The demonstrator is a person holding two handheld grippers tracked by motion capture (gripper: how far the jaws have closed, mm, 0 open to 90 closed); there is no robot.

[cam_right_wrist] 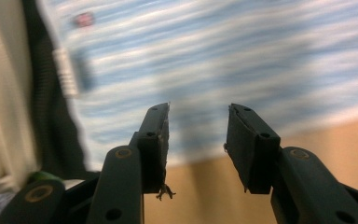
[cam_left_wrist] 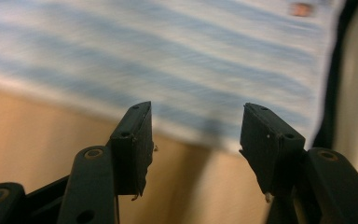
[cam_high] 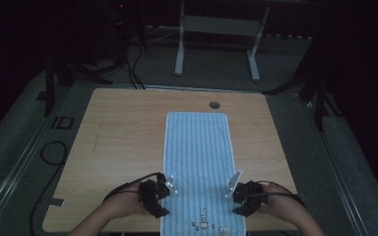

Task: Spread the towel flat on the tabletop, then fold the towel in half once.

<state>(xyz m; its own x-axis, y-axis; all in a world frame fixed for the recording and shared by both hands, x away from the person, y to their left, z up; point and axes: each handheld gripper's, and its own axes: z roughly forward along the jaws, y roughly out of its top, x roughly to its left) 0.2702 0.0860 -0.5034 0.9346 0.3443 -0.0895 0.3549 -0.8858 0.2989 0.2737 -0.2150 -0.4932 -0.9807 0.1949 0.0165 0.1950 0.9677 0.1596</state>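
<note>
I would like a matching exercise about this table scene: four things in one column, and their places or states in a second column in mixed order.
Things:
1. striped towel
2. left gripper
3. right gripper
4. round hole

Places or states:
A. at the towel's right edge, jaws open
B. in the wooden table, just beyond the towel's far end
C. spread flat down the middle of the table
D. at the towel's left edge, jaws open

Pairs: 1-C, 2-D, 3-A, 4-B
</note>
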